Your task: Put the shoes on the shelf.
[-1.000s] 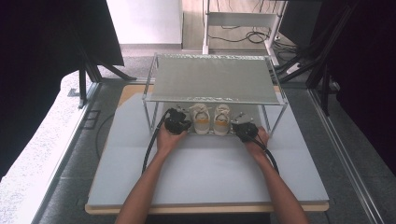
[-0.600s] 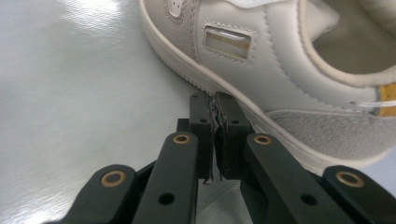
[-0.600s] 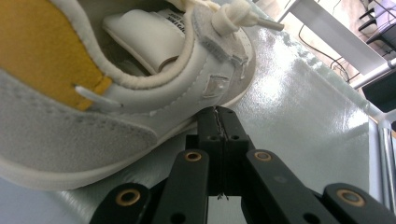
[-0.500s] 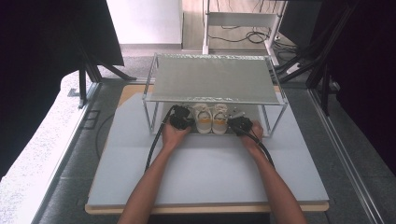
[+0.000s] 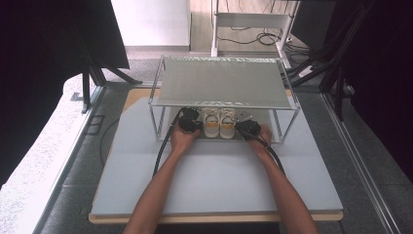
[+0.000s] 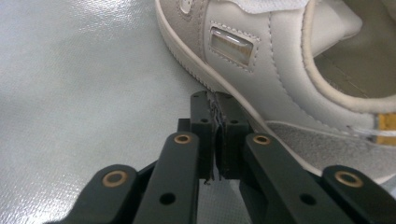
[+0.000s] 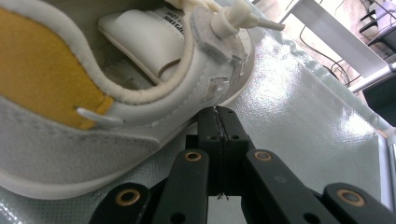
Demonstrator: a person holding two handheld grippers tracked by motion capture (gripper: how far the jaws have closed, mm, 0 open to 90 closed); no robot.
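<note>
Resting on the lower level of a wire-framed shelf (image 5: 156, 105), under its mesh top, a pair of pale shoes (image 5: 219, 123) sits side by side with the heels toward the person, standing on a grey mat (image 5: 214, 175). At the left, the left gripper (image 5: 189, 120) lies just beside the outer flank of the left shoe (image 6: 280, 60); in the left gripper view its jaws are pressed together with nothing between them, their tips against or just short of the sole edge. The two shoes stand between the grippers, touching or nearly so. At the right, the right gripper (image 5: 248, 127) lies just beside the outer flank of the right shoe (image 7: 116, 84), its jaws likewise closed on nothing, tips at the sole below the lace holes. By the look of it, the closed jaws serve as pushers to nudge the pair together or square it up. These shoes seem light, with a firm rubbery sole and softer leather-like uppers and a padded collar that would give under pressure. They should slide readily on the smooth, glossy mat, so an uneven push could swing a toe sideways. For lifting, the stiff heel or the collar rim beside the yellow lining looks the best place to pinch; the loose laces would be a poor hold.
</note>
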